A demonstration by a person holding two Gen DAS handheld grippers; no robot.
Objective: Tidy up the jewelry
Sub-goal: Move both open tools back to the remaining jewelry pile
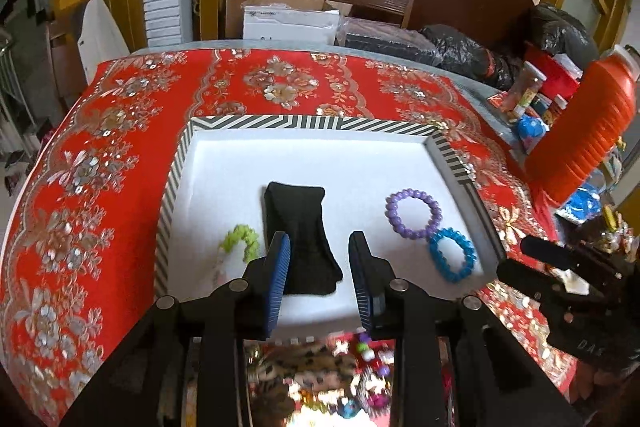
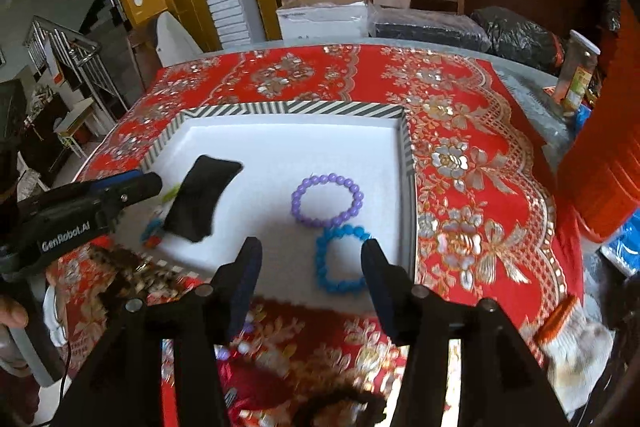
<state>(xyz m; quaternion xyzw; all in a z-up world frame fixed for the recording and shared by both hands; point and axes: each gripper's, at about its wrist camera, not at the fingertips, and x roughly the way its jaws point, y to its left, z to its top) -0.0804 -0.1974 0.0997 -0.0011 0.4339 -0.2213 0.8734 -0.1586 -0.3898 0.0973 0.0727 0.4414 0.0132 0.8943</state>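
A white tray with a striped rim [image 1: 280, 123] [image 2: 288, 108] lies on the red cloth. In it lie a black pouch [image 1: 298, 227] [image 2: 200, 199], a purple bead bracelet [image 1: 414, 213] [image 2: 328, 201], a blue bead bracelet [image 1: 454, 255] [image 2: 338, 259] and a green bracelet [image 1: 240, 241]. My left gripper [image 1: 320, 251] is open above the near end of the pouch, holding nothing. My right gripper [image 2: 312, 259] is open above the blue bracelet, holding nothing. The left gripper also shows in the right wrist view [image 2: 132, 187], by the pouch.
More loose jewelry and a leopard-print item [image 1: 312, 371] [image 2: 136, 275] lie on the cloth in front of the tray. A red jug [image 1: 584, 131], jars and bags stand at the right. Boxes and a chair [image 1: 360, 3] stand beyond the table's far edge.
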